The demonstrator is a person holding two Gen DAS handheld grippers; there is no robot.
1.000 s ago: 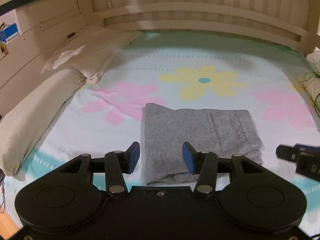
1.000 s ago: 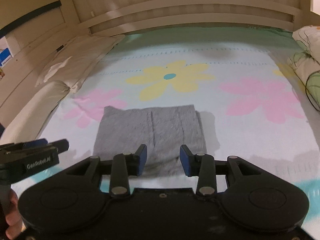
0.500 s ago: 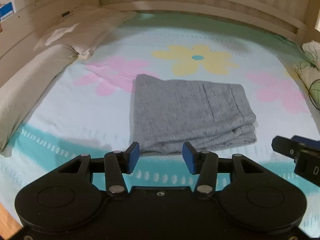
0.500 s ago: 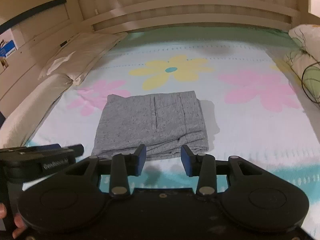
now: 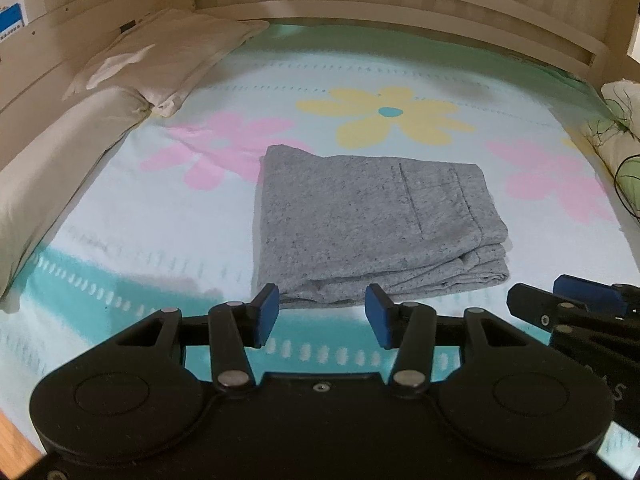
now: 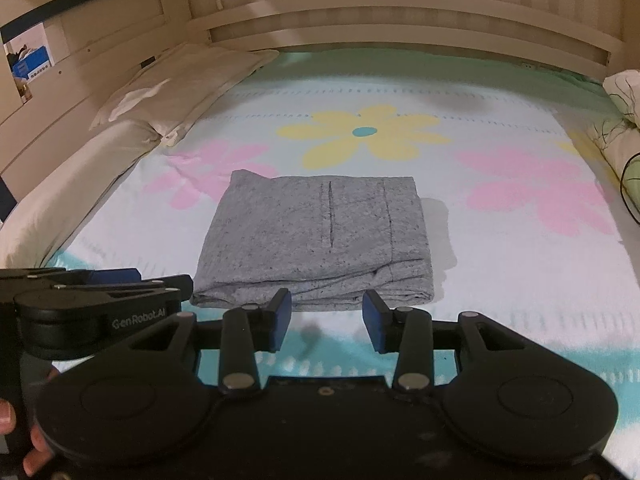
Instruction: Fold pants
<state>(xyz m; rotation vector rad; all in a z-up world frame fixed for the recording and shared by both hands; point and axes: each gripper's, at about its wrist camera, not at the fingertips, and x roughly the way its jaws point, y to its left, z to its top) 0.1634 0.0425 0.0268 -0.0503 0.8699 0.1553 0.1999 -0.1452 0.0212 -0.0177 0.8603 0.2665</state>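
Centrally, the grey pants [image 5: 372,224] lie folded into a compact rectangle on the flowered bedsheet [image 5: 160,220], just below the yellow flower [image 5: 386,116]. Left tongs [image 5: 322,316] hover released before the near edge of the pants, nothing between the blue pads. Right tongs [image 6: 325,320] likewise stand empty, their jaws spread. Two pillows [image 5: 168,56] line the left side.

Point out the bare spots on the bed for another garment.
Bare sheet left of the pants, up to the pillows; also beyond them over the yellow flower. The right edge is crowded by bedding.
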